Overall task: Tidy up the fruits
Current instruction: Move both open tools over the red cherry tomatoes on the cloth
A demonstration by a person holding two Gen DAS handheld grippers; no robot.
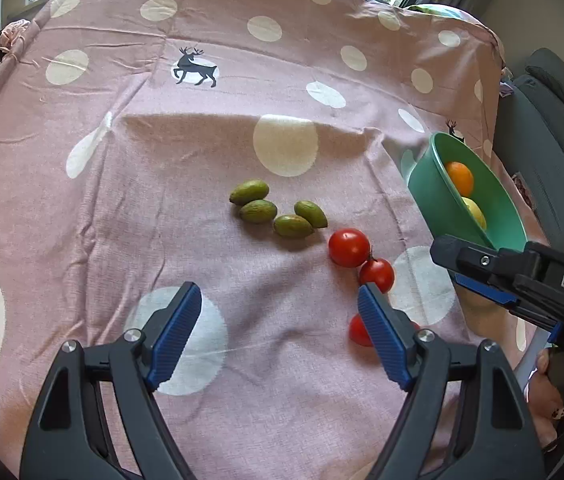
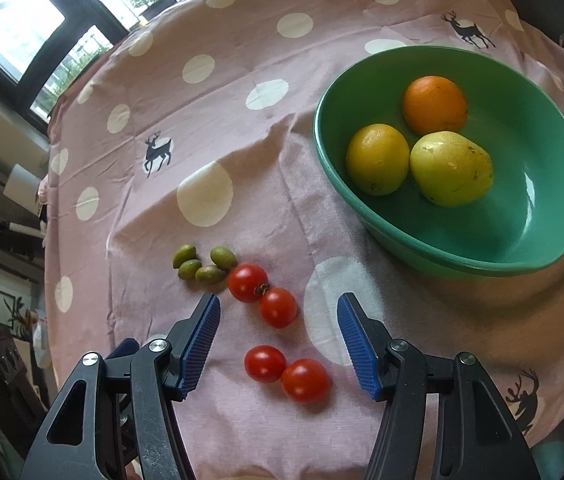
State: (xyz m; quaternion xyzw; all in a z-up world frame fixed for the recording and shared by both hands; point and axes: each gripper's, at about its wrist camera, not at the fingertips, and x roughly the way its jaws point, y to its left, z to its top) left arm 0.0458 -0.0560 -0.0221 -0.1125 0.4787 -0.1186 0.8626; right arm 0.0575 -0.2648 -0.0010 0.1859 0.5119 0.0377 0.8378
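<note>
Several small green oval fruits (image 1: 278, 212) lie in a cluster mid-cloth, with red cherry tomatoes (image 1: 349, 247) just to their right. My left gripper (image 1: 278, 288) hovers open in front of them with nothing between its fingers; its right finger hides part of one tomato (image 1: 357, 330). In the right wrist view my right gripper (image 2: 278, 299) stands open above the cloth. Two tomatoes (image 2: 264, 363) lie between its fingers and two more (image 2: 246, 282) lie by its tips, none of them touched. The green fruits (image 2: 206, 266) are just beyond. A green bowl (image 2: 541, 140) holds an orange (image 2: 434, 104), a yellow citrus (image 2: 377, 158) and a pear (image 2: 451, 168).
A pink cloth with white dots and deer prints (image 1: 242, 80) covers the whole surface. The bowl (image 1: 429, 196) sits near the cloth's right edge, behind the black housing of my right gripper (image 1: 529, 276). Windows are at the far side, and a grey chair (image 1: 549, 128) stands to the right.
</note>
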